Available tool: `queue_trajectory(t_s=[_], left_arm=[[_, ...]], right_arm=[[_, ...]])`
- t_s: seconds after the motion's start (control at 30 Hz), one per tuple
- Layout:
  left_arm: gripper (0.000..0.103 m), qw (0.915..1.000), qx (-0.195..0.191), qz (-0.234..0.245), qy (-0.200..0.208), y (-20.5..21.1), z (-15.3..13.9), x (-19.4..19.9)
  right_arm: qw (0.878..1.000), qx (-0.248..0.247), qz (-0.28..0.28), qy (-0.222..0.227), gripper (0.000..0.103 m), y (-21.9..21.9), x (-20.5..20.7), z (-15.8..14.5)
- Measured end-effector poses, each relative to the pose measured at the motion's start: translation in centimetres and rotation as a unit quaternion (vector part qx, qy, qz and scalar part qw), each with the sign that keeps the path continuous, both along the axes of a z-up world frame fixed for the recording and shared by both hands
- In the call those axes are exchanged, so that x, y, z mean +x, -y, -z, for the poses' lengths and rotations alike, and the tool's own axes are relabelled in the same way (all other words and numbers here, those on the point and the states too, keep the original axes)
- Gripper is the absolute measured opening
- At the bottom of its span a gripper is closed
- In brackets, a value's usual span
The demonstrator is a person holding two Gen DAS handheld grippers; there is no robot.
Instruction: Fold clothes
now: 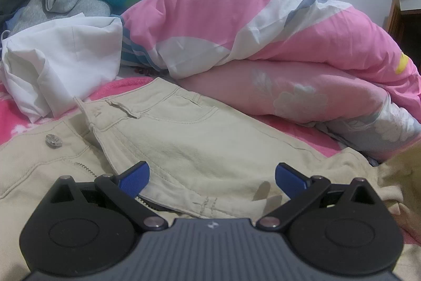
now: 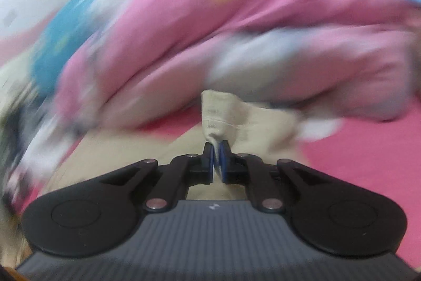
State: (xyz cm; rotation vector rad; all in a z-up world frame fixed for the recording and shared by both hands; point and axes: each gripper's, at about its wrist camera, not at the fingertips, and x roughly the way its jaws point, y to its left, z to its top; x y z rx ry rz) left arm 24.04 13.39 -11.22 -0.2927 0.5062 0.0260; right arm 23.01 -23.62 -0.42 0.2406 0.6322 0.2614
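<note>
While motion blur smears the pink quilt [image 2: 236, 17] in the right wrist view, the right gripper [image 2: 217, 157] pinches a hemmed fold of the beige twill trousers [image 1: 197, 149] lying on the pink bed; the left gripper [image 1: 212, 177] hovers wide open above their waistband, its base hiding fabric.

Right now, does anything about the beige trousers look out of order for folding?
Yes. The beige trousers lie with the fly unzipped, the waistband flap turned over beside the metal button. The right hand-held gripper pinches a bunched hem, not a flat edge.
</note>
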Motion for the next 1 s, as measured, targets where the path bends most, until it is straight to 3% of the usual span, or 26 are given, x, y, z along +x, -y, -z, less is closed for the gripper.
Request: queue_trajectory(t_s=[0.07, 0.1, 0.17, 0.27, 0.37, 0.53, 0.6, 0.63, 0.7, 0.77, 0.87, 1.0], left_arm=[[0.102, 1.0000, 0.000, 0.000, 0.000, 0.0, 0.0, 0.0], [0.102, 1.0000, 0.001, 0.000, 0.000, 0.0, 0.0, 0.0], [0.102, 1.0000, 0.001, 0.000, 0.000, 0.0, 0.0, 0.0], [0.102, 1.0000, 0.001, 0.000, 0.000, 0.0, 0.0, 0.0], [0.102, 1.0000, -0.001, 0.000, 0.001, 0.0, 0.1, -0.1], [0.102, 1.0000, -0.004, 0.001, 0.003, -0.1, 0.1, -0.1], [0.102, 1.0000, -0.006, 0.001, 0.004, -0.2, 0.1, -0.1], [0.102, 1.0000, -0.007, 0.001, 0.004, -0.2, 0.1, -0.1], [0.102, 1.0000, -0.008, 0.002, 0.005, -0.3, 0.1, -0.1], [0.102, 0.9999, -0.008, 0.002, 0.005, -0.3, 0.2, -0.1], [0.102, 0.9999, -0.009, 0.002, 0.006, -0.3, 0.2, -0.1], [0.102, 0.9999, -0.011, 0.002, 0.007, -0.3, 0.2, -0.2]], right_arm=[[0.997, -0.019, -0.072, -0.021, 0.015, -3.9, -0.5, 2.0], [0.994, -0.029, -0.105, -0.032, 0.028, -5.6, -0.7, 2.9], [0.986, -0.053, -0.151, -0.042, 0.043, -8.1, -1.6, 4.4], [0.978, -0.082, -0.193, -0.023, 0.050, -9.4, -3.7, 5.0], [0.978, -0.056, -0.201, 0.013, 0.058, -7.2, -5.2, 3.6], [0.995, -0.005, -0.087, 0.037, 0.069, 0.3, -3.8, 2.6], [0.999, -0.004, -0.023, 0.024, 0.071, 3.7, -2.0, 3.7], [1.000, -0.004, 0.023, -0.003, 0.071, 5.4, -0.9, 4.8], [0.985, 0.017, 0.142, -0.095, 0.071, 8.7, 1.0, 7.3], [0.960, 0.107, 0.209, -0.152, 0.070, 11.9, 0.6, 9.6], [0.949, 0.186, 0.213, -0.141, 0.070, 13.4, -1.5, 9.5], [0.949, 0.202, 0.182, -0.161, 0.071, 12.2, -1.4, 9.4]])
